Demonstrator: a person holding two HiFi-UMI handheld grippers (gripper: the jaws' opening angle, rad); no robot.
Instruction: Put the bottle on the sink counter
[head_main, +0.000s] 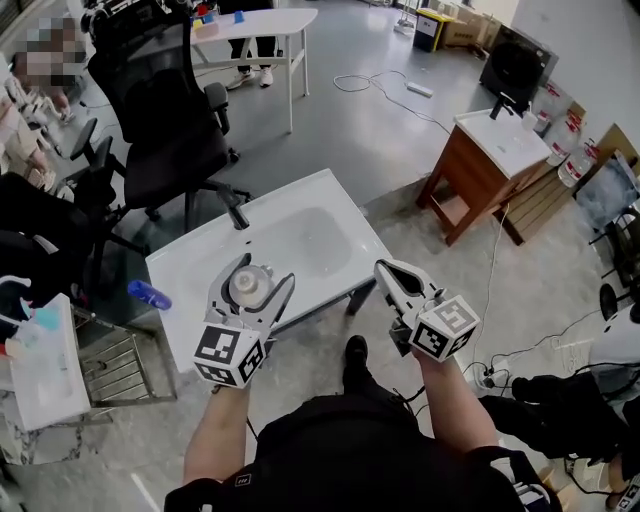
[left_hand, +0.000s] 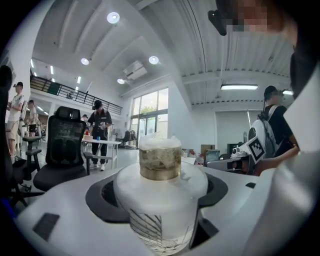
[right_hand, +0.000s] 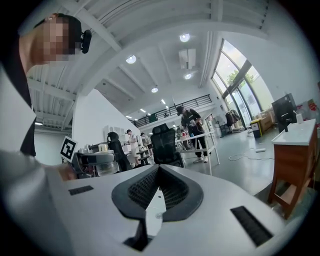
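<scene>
Left gripper (head_main: 254, 287) clamping bottle (left_hand: 160, 200), near sink counter (head_main: 190, 268)

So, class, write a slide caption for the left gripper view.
Left gripper closed around a white bottle with a gold-banded cap.

**Overhead, and Along the Jaws**

The head view looks steeply down on the left gripper (head_main: 250, 288) and right gripper (head_main: 384, 268), with the sink counter (head_main: 185, 275) beyond their fingertips. Each gripper view sits close behind its own fingers, facing out across the hall. The bottle (left_hand: 160, 200) between the left fingers fills that view's middle. All three share the black office chair (head_main: 165, 90).
</scene>
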